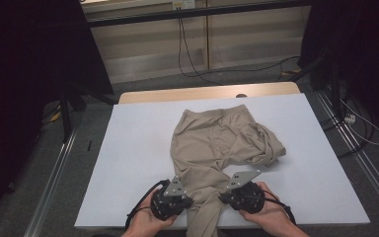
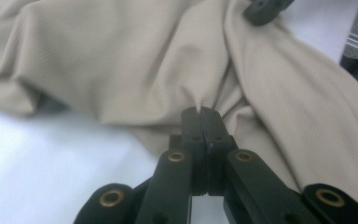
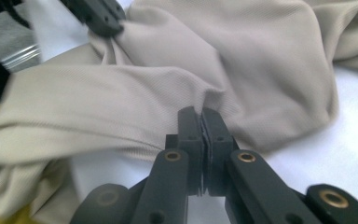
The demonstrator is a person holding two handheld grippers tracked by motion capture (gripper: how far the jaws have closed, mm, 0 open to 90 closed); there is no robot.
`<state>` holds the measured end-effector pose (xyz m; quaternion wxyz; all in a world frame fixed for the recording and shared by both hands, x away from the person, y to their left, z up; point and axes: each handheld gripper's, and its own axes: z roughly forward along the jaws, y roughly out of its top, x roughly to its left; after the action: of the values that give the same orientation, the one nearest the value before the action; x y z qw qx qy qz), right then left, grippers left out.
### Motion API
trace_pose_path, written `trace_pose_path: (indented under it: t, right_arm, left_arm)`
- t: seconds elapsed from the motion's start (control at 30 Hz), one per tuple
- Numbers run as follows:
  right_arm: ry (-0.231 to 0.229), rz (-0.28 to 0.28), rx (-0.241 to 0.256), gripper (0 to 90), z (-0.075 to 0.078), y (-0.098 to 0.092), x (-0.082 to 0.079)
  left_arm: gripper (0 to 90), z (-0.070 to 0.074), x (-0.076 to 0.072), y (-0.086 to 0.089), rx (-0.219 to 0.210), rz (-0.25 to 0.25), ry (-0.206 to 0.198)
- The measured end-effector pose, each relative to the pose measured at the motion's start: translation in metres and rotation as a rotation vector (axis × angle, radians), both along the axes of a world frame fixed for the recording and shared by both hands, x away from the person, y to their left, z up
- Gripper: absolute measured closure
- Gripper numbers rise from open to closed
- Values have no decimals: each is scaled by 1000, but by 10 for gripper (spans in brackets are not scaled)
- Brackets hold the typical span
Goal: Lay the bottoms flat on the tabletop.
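Note:
A pair of beige trousers (image 1: 214, 143) lies on the white table (image 1: 128, 148), waistband toward the far side, one leg bunched at the right and one leg running off the near edge. My left gripper (image 1: 190, 201) is at the left edge of that near leg, shut on a pinch of the cloth (image 2: 200, 105). My right gripper (image 1: 222, 197) is at the leg's right edge, shut on the cloth (image 3: 209, 100) too. In the right gripper view the left gripper's tips (image 3: 103, 23) bite the trousers (image 3: 242, 56) at upper left. The right gripper's tip (image 2: 263, 9) shows in the left gripper view.
The table's wooden far edge (image 1: 207, 91) shows beyond the white cover. Cables (image 1: 187, 54) trail over the grey floor behind it. Metal rails (image 1: 54, 173) run along both sides of the table. White surface lies bare to the left and right of the trousers.

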<state>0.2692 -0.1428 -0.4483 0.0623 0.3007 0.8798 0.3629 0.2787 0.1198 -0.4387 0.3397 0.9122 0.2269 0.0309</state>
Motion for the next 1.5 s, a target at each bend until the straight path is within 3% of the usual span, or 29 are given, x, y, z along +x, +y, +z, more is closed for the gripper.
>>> trace_pose_path:
  t: [0.17, 0.23, 0.33, 0.43, 0.5, 0.53, 0.57, 0.67, 0.73, 0.8, 0.83, 0.9, 1.0, 1.07, 1.1, 1.13, 1.17, 1.23, 1.4, 1.5]
  right_arm:
    - [10, 21, 14, 882, 1, -6, -17]
    - [10, 55, 29, 882, 4, -5, -31]
    - [15, 79, 31, 881, 5, -3, -39]
    - [21, 101, 31, 850, 3, -3, -47]
    - [9, 79, 52, 712, 8, -4, -45]
    - [9, 79, 52, 712, 8, -4, -45]
    - [-16, 47, 76, 626, 13, -6, -38]
    - [-27, 12, 95, 652, 15, -10, -29]
    - [-30, -15, 79, 644, 14, -13, -19]
    - [-29, -39, 55, 646, 11, -15, -10]
    - [-34, -63, 12, 598, 6, -15, -3]
    - [-25, -83, -20, 573, 0, -13, 0]
    - [-44, -88, -25, 568, -4, -11, -1]
    - [-51, -73, -27, 735, -3, -8, -4]
    - [-55, -72, -33, 879, -3, -5, -8]
    - [-55, -72, -33, 879, -3, -5, -8]
    - [-58, -82, -56, 896, -1, -3, -10]
    - [-56, -88, -63, 899, 0, -5, -14]
    - [-31, -75, -45, 900, 2, -12, -25]
    - [-25, -66, -13, 899, 3, -12, -31]
  left_arm:
    - [900, 7, -14, 11, -38, -5, 26]
    - [900, 6, -22, 15, -27, -12, 38]
    - [900, 5, -30, 18, -26, -31, 66]
    - [894, 5, -34, 18, -41, -33, 59]
    - [801, 8, -29, 20, -69, -27, 50]
    - [801, 10, -26, 21, -89, -20, 51]
    - [737, 12, -23, 22, -109, -5, 47]
    - [711, 19, -13, 27, -155, 28, 29]
    - [682, 21, -5, 31, -177, 63, 26]
    - [666, 19, 2, 32, -145, 83, 3]
    - [633, 16, 6, 31, -122, 99, 11]
    - [560, 7, 13, 25, -58, 126, 21]
    - [508, -6, 15, 14, -9, 109, 1]
    - [490, -5, 12, 9, 22, 105, -38]
    - [580, -5, 9, 7, 39, 112, -52]
    - [580, -4, 8, 6, 44, 105, -52]
    - [879, -3, 5, 4, 48, 109, -64]
    - [900, -3, 1, 4, 67, 93, -96]
    - [900, -1, 6, 13, 45, 111, -32]
    - [900, 0, 4, 19, 50, 123, -31]
